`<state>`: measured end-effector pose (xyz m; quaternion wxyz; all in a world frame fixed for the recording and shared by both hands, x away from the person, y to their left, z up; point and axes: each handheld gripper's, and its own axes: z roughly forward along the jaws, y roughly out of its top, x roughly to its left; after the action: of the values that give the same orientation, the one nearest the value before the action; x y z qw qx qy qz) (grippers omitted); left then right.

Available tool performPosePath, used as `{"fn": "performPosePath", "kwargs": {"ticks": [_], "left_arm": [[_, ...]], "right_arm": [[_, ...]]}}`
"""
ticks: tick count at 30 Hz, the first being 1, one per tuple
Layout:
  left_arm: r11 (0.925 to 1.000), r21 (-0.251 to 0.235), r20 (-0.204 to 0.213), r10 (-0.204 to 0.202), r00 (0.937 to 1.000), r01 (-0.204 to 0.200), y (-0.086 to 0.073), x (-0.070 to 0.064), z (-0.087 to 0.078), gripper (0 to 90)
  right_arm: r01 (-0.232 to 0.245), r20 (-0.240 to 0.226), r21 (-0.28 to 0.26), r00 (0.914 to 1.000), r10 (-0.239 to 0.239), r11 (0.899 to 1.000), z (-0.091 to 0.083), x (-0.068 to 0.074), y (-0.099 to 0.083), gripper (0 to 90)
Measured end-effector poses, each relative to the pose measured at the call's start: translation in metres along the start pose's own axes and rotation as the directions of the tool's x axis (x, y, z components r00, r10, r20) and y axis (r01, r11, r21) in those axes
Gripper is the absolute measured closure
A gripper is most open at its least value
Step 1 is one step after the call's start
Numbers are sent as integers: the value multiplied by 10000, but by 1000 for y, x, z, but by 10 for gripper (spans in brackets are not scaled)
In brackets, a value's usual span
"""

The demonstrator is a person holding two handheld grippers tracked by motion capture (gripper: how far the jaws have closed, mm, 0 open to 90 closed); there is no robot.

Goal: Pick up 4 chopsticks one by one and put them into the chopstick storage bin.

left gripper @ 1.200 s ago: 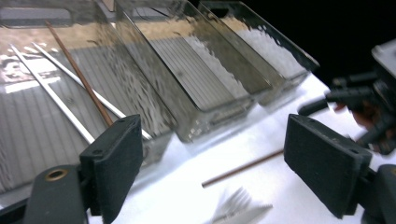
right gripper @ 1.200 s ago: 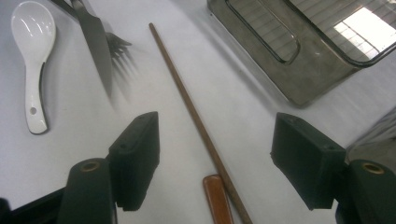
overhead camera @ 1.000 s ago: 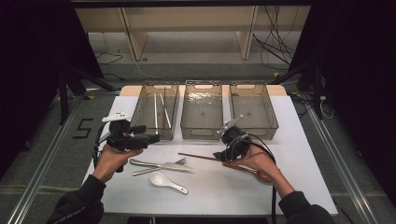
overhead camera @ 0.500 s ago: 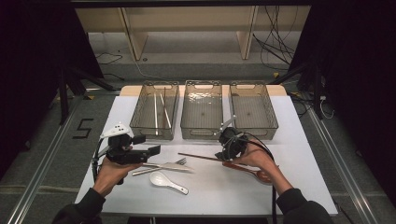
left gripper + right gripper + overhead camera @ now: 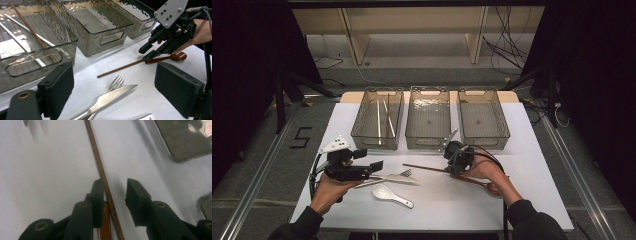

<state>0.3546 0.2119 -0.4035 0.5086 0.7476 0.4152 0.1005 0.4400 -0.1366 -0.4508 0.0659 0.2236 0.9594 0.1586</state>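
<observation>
Right gripper (image 5: 113,192) lowered to the white table (image 5: 532,165), jaws partly open, straddling a thin brown chopstick (image 5: 100,167) that runs between the pads, close by the left pad with a clear gap to the right one; not closed on it. Under the same jaws, a wooden spoon (image 5: 175,56) with a reddish-brown handle, lying just beside the chopstick and touching or nearly touching it, bowl toward the right hand (image 5: 489,170). In the high view, chopstick stretching leftward from the gripper (image 5: 457,156) across the near middle of the table, just near of the middle bin. Left gripper (image 5: 122,90) held wide open above the table at the near left, nothing between the pads; below and ahead of it a steel knife (image 5: 110,96) crossing over a fork (image 5: 115,83), both flat on the table. Just near of those, a white ceramic spoon (image 5: 389,194). Along the far side, three smoky see-through bins in a row: left bin (image 5: 362,132) with white and brown chopsticks inside, middle bin (image 5: 428,142) and right bin (image 5: 484,140) bare inside. Beyond the table, a grey floor, pale wooden shelving legs, loose black cables at far right, dark curtains both sides, a "5" (image 5: 302,137) marked on the floor at left.
</observation>
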Motion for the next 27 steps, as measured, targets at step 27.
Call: {"fn": "performPosePath", "kwargs": {"ticks": [27], "left_arm": [[9997,232,-36,-42,10000,42,-3,0,4,153]], "right_arm": [[748,81,636,9971,-754,9952,10,4,5,800]]}}
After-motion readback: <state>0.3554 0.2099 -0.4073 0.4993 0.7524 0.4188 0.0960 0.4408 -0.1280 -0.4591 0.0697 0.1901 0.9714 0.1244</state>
